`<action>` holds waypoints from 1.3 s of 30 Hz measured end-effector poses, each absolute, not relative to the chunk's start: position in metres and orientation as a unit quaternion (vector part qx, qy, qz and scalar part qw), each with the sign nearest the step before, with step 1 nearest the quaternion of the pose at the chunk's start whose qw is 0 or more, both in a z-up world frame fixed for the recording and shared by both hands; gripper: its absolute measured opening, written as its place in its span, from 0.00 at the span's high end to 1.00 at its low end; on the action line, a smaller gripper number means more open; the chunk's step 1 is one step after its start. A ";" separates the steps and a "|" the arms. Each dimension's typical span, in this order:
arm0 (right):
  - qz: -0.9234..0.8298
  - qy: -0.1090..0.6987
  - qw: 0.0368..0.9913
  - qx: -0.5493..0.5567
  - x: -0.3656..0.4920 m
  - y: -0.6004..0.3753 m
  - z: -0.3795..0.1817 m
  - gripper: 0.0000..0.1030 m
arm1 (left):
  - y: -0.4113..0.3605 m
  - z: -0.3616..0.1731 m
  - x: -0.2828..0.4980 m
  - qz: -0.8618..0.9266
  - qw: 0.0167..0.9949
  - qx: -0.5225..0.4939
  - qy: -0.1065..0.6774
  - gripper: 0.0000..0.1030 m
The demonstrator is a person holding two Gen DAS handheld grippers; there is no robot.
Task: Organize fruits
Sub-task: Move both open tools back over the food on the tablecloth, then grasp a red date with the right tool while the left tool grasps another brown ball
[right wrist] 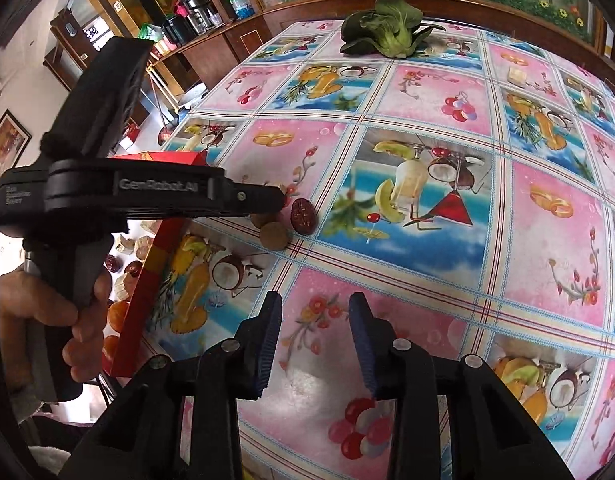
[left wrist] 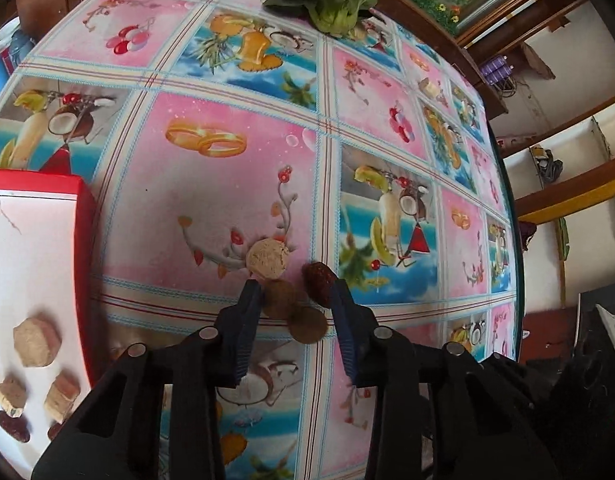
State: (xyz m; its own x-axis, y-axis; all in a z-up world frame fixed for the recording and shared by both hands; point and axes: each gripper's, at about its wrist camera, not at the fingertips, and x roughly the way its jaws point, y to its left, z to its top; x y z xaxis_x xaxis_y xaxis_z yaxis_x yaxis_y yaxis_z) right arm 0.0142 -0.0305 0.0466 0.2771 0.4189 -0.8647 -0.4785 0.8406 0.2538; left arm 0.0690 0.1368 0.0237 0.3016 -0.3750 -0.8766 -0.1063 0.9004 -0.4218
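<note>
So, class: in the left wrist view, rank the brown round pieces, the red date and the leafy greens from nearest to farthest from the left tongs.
1. Brown round pieces, between the left tongs' tips.
2. Red date, against the right tip; nearly as close.
3. Leafy greens, at the table's far edge.

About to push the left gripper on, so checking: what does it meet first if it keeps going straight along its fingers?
Probably the round brown pieces lying between the left gripper's fingertips, with the tablecloth right beneath them. The red date sits against the right finger; depth is hard to judge.
</note>
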 end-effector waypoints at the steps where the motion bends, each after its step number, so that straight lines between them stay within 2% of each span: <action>1: 0.282 0.531 0.798 -0.031 0.015 -0.029 0.046 0.66 | 0.137 0.022 0.069 -0.085 0.779 -0.204 0.587 0.77; 18: 0.288 0.542 0.789 -0.032 0.076 0.004 0.032 0.70 | 0.144 0.019 0.047 -0.067 0.791 -0.137 0.593 0.79; 23: 0.303 0.552 0.775 -0.055 0.081 0.023 0.024 0.73 | 0.144 0.019 0.047 -0.067 0.792 -0.136 0.592 0.79; 27: 0.303 0.554 0.771 -0.083 0.079 0.031 0.016 0.80 | 0.143 0.019 0.050 -0.067 0.791 -0.131 0.593 0.80; 39: 0.280 0.553 0.781 -0.076 0.074 0.000 0.017 0.81 | 0.136 0.021 0.062 -0.068 0.792 -0.126 0.594 0.78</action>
